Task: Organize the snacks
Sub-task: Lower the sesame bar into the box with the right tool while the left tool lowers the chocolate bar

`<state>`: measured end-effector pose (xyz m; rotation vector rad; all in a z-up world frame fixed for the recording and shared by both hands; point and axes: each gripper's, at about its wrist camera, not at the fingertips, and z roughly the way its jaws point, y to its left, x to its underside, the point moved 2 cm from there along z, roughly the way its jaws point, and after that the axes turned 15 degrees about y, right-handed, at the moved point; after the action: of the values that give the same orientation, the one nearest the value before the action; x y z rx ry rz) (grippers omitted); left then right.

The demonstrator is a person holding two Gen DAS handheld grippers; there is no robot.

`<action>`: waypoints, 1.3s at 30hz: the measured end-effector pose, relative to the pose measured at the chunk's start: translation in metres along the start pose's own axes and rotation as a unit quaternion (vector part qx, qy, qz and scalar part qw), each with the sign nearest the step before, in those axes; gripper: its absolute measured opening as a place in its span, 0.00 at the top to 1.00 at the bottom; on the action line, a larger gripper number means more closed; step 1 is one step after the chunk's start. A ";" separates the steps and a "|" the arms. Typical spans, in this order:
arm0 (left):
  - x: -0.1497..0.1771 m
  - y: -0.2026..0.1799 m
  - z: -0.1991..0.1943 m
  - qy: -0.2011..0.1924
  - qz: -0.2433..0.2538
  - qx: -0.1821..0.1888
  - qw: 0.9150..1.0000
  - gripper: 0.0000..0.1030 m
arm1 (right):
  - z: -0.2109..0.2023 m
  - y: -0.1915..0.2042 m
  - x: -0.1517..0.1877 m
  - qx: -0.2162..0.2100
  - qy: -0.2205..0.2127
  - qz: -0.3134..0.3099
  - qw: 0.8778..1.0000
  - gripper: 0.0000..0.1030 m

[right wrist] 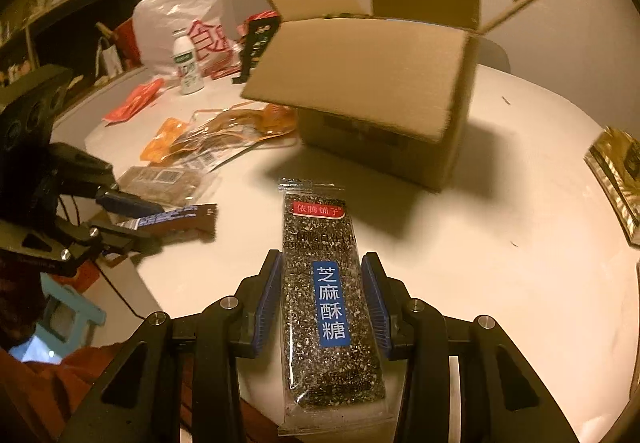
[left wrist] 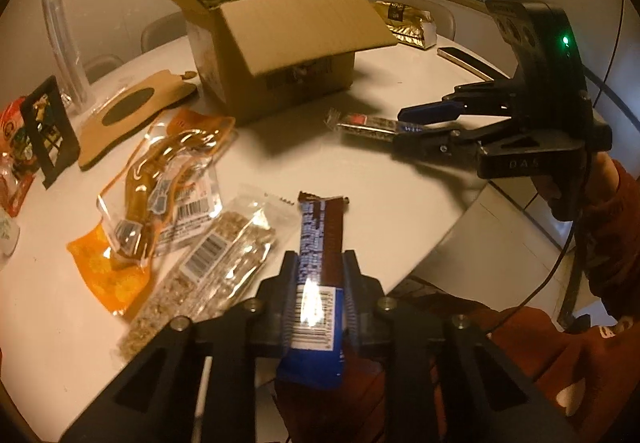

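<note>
My left gripper (left wrist: 318, 263) is shut on a blue and brown chocolate bar (left wrist: 318, 239) above the table's near edge; it also shows in the right wrist view (right wrist: 176, 221). My right gripper (right wrist: 322, 267) is shut on a black sesame candy pack (right wrist: 324, 283) with a blue label, held over the table; the pack also shows in the left wrist view (left wrist: 368, 127). An open cardboard box (left wrist: 280, 51) stands at the table's middle, flaps up, and shows in the right wrist view (right wrist: 372, 83).
On the round white table (left wrist: 360, 179) lie an orange snack pouch (left wrist: 160, 183), a clear sesame bar pack (left wrist: 212, 267), a cardboard piece (left wrist: 128, 115), a gold bag (left wrist: 404, 23) and a phone (left wrist: 464, 61). A white plastic bag (right wrist: 180, 19) and a bottle (right wrist: 186, 63) stand far left.
</note>
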<state>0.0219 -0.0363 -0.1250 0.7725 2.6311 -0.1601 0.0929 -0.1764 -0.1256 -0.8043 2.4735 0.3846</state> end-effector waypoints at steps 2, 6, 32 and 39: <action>-0.006 -0.003 0.002 -0.001 0.000 0.005 1.000 0.82 | -0.001 -0.006 0.001 0.012 -0.001 0.013 1.000 0.66; -0.029 -0.015 0.012 -0.007 0.008 0.001 1.000 0.82 | -0.003 -0.018 0.004 0.052 -0.003 0.041 0.998 0.66; -0.055 -0.041 0.023 -0.046 0.015 -0.026 0.998 0.84 | -0.012 -0.031 0.025 0.092 -0.033 0.055 0.994 0.66; -0.055 -0.034 0.012 -0.056 0.007 -0.015 0.998 0.84 | -0.028 -0.040 0.032 0.108 -0.046 0.079 0.990 0.66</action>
<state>0.0497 -0.0950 -0.1138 0.7512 2.5167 -0.1554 0.0845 -0.2342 -0.1239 -0.4930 2.4460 0.1998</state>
